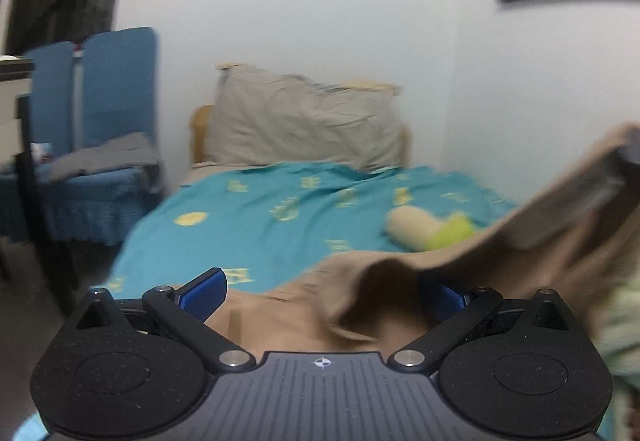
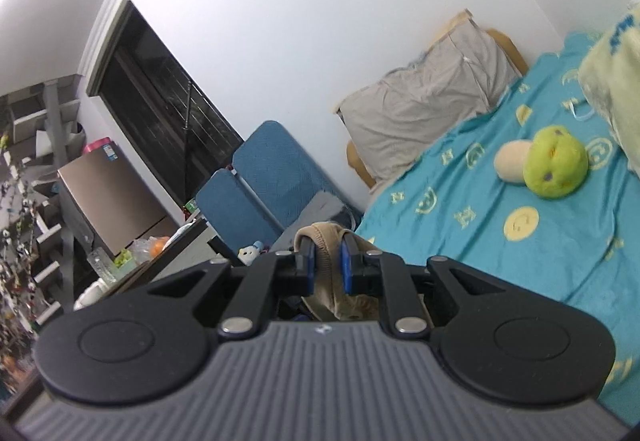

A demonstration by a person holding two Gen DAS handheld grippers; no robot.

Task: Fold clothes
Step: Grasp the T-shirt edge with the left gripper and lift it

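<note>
We see right tongs point(image 2: 327, 261) nearly closed, pinching tan knit garment point(image 2: 322, 241) at frame centre. Left tongs point(image 1: 320, 293) wide apart, same garment point(image 1: 280, 317) draped between, ungripped, over turquoise patterned bed sheet point(image 1: 256, 225).

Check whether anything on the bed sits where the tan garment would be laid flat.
Yes. A plush toy lies on the teal sheet, just beyond the tan garment in the left view. The right tongs grip a fold of that garment. The rest of the visible sheet looks bare.
</note>
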